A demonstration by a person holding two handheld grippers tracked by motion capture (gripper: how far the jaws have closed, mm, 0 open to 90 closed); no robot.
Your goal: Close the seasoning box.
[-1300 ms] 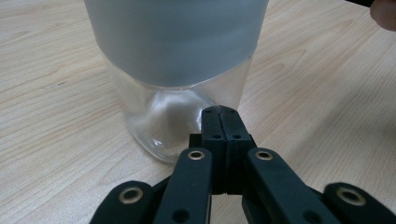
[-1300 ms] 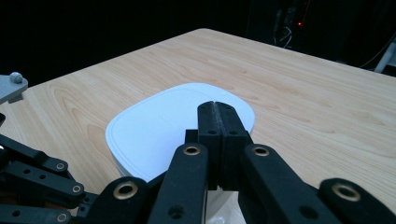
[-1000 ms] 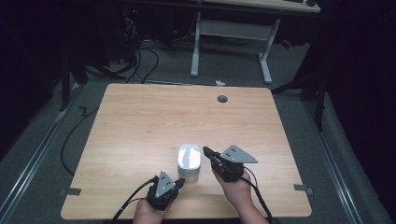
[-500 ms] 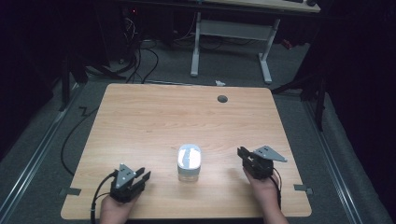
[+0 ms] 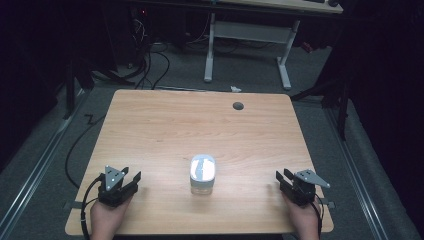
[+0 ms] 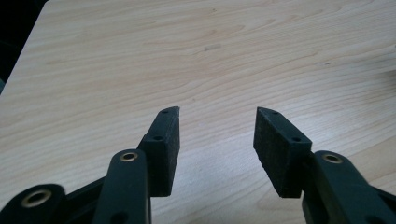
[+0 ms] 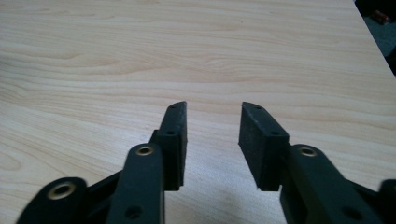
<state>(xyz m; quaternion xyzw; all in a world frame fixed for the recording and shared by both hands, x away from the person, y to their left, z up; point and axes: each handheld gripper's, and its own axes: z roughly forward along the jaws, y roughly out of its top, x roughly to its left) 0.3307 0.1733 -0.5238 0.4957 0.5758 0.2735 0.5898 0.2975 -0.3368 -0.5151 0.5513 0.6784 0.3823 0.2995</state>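
Spanning the whole scene, the wooden table is seen with a small round grommet hole far ahead of both tools, near its far edge. Behind it, a white-legged desk frame and loose cables are made out on the dark floor. Set upright near the table's front edge is a small clear container with a white lid, lying between the two tools and well apart from each: it is off to the right of the left gripper and off to the left of the right gripper. A second ago both grippers were crowded against this container, the right one at its side and the left one just in front of it; half a second ago they were already drawn outward, and now they are held at the table's two front corners. The left gripper's jaws are spread with bare wood between the pads, and the right gripper's jaws are likewise parted around nothing. From this it is judged that the container has been set down and let go, that the placing is finished, and that the hands are being parked rather than readied for another grasp.
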